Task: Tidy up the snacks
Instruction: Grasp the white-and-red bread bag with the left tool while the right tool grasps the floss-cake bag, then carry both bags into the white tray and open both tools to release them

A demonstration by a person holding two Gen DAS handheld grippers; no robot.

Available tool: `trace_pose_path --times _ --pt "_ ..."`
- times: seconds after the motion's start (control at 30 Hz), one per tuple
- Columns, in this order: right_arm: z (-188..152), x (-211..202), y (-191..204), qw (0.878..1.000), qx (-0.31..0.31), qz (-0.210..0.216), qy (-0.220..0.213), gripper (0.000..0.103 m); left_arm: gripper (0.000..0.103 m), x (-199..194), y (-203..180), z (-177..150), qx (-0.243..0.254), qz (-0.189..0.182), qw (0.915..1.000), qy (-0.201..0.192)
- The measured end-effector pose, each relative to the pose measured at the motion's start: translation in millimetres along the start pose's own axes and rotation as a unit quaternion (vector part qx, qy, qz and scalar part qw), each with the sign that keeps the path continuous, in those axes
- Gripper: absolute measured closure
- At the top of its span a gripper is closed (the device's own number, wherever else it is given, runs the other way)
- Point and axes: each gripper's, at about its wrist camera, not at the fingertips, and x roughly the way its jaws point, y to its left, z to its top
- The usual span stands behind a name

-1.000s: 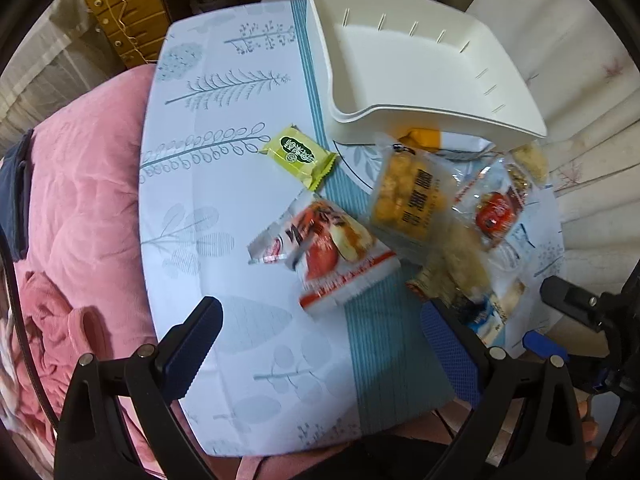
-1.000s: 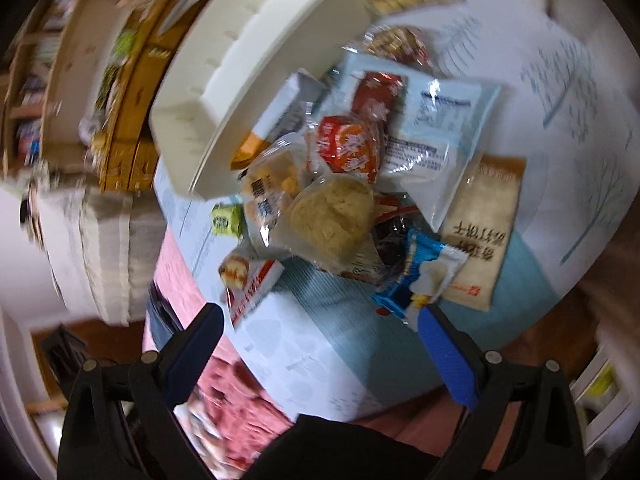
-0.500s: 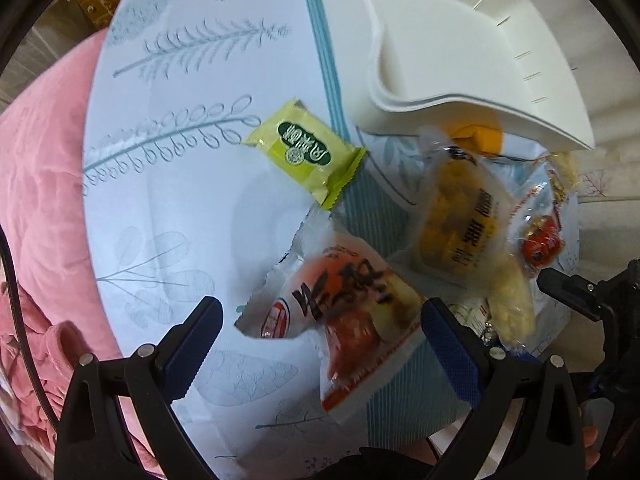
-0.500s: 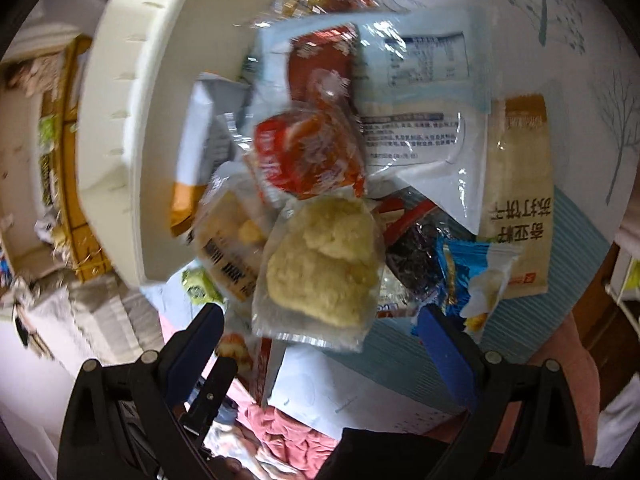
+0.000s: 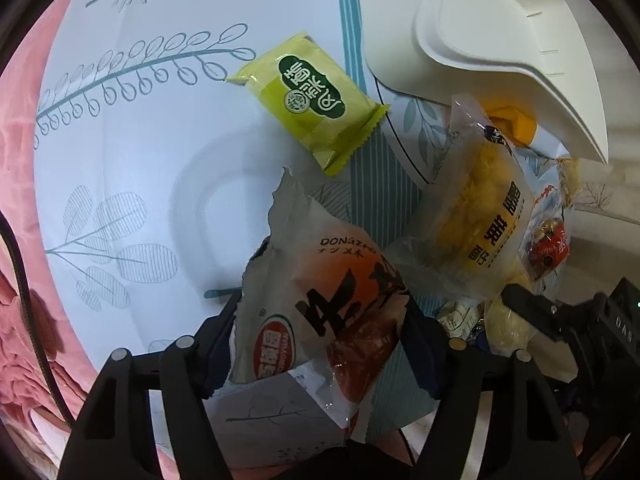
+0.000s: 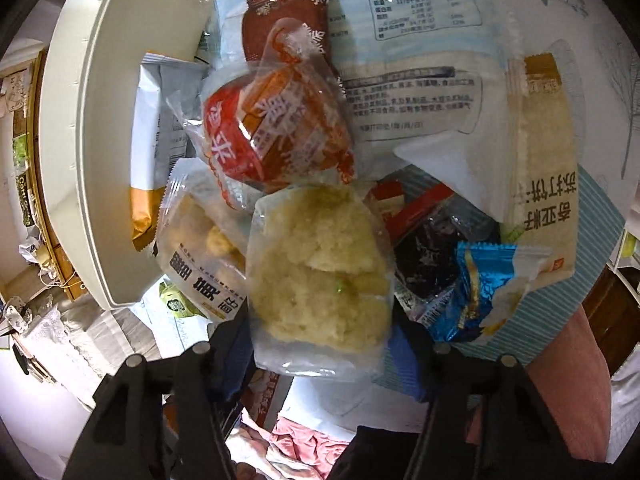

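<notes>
On the leaf-print tablecloth, each closing hand-held gripper straddles a packet: left red-and-white, right pale-cracker.

A table covered by a pale blue cloth printed with leaf and branch motifs extends ahead of both claws; a teal ribbed stripe runs along the cloth, ahead of the left claw; a pink quilted fabric lies off the table edge to the left of the left claw; wooden furniture with clutter stands to the far left of the right claw; pale lace-edged fabric lies below it, left of the same claw; dark wooden furniture sits to the right; lighting is dim and even.
</notes>
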Motion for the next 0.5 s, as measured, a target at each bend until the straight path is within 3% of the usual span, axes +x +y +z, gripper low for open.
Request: trace_pose_path --times 0.27,0.5 --pt "-18 0 3 1.000 -0.017 0.022 0.001 0.044 0.041 -10 10 -4 0.013 0.007 0.9999 0.009" --pt "-38 -7 6 0.999 -0.040 0.031 0.001 0.044 0.041 -34 6 -15 0.017 0.011 0.9998 -0.008"
